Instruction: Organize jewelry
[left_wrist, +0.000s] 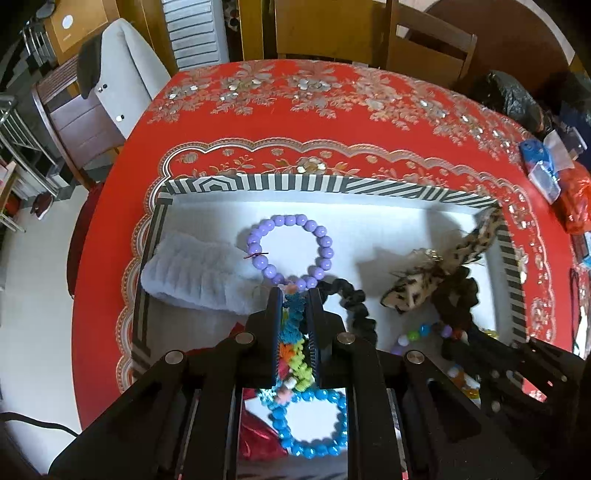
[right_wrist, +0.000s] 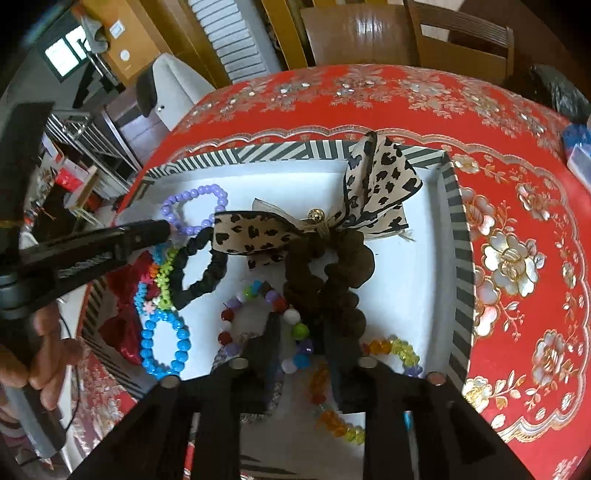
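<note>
1. Although most of the jewelry already lies inside the striped box, the sorting looks to me not finished: the pieces are loose and overlapping on its white floor, not in any order.
2. Already in the box: the purple bead bracelet at the centre of the left wrist view, the blue bead bracelet at lower left of the right wrist view, the black scrunchie, the leopard bow scrunchie in the middle, and a mixed-colour bead bracelet below it.
3. The left gripper is clamped on a multicolour flower-bead bracelet, which hangs between its jaws just above the box floor; I judge it is about to be put down.
4. The right gripper has its jaws apart. The brown scrunchie and some beads lie between them, but the pads do not seem to press on anything.
5. A red shiny thing lies at the left edge of the box; whether it is inside or outside I cannot tell.
6. A pale fluffy cloth item hangs over the left wall of the box; what it is I cannot say.
7. The near side of the box is hidden by both grippers, and the amber bead string is partly covered.
</note>
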